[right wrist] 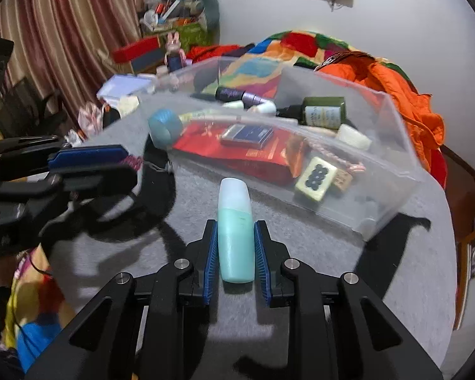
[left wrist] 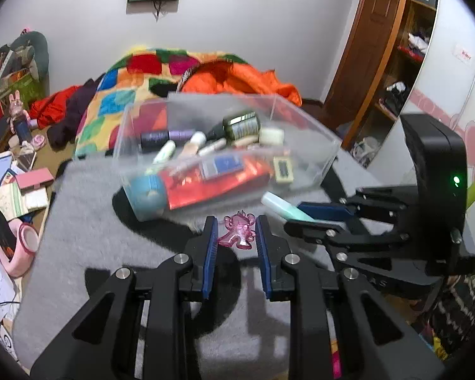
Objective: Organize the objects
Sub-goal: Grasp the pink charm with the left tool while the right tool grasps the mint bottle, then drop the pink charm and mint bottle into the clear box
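2 grippers: right gripper (right wrist: 236,232) grips 1 mint bottle (right wrist: 235,237).

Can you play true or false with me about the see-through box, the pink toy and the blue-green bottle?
1. The right tool has the pale turquoise plastic bottle between its fingers. True.
2. The small pink translucent figure lies inside the clear plastic box. False: it lies on the grey fuzzy mat, in front of the box, between the left tool's fingers.
3. The clear box holds nothing. False: it holds a red packet, a dark green bottle and more.
4. The turquoise bottle is outside the box. True.
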Demonstrator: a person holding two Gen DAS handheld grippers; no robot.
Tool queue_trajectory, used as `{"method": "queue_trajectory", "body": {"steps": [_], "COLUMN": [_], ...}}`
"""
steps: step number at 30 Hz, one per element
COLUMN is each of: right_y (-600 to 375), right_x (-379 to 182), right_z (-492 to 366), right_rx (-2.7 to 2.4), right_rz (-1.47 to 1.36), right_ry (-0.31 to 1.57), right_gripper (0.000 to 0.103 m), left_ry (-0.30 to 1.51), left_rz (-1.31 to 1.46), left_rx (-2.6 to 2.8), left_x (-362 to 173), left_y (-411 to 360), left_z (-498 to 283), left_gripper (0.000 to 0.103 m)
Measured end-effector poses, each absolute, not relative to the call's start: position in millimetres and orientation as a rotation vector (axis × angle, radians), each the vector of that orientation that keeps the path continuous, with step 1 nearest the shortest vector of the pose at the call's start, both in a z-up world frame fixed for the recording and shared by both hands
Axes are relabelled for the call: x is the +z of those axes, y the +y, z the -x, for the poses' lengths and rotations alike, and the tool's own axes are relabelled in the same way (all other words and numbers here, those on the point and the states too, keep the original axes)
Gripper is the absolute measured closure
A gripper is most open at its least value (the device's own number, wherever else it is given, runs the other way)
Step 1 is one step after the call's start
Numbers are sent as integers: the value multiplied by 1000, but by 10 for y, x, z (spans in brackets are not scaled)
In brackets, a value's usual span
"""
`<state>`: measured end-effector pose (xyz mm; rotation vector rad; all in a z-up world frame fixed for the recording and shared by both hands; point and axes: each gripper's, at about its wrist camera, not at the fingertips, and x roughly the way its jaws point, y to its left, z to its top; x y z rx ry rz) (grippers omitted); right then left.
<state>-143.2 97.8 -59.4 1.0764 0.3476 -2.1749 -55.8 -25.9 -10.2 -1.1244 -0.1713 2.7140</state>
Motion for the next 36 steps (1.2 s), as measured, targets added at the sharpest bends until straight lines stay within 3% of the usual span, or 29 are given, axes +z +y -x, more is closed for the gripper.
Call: {"method": "queue_trajectory", "body": {"steps": [14,23,36], "right_y": [1258,1261,1098], "right_x": [168,375,12], "right_z": [1334,1637,2203], "right_rx": [-2288,-2372,-2382], "right_rz": [-850,-811,-969], "right_ry": [123,53,52], "right_gripper": [82,82,82], "left_ry": [-186,-197,-239], "left_rz": [887,812,1001], "left_rx": [2825,2879,2865], "left_x": [560,788,327], "left_y": [-260,-308,-400], "left_z": [635,872,1507], "left_gripper": [80,80,80]}}
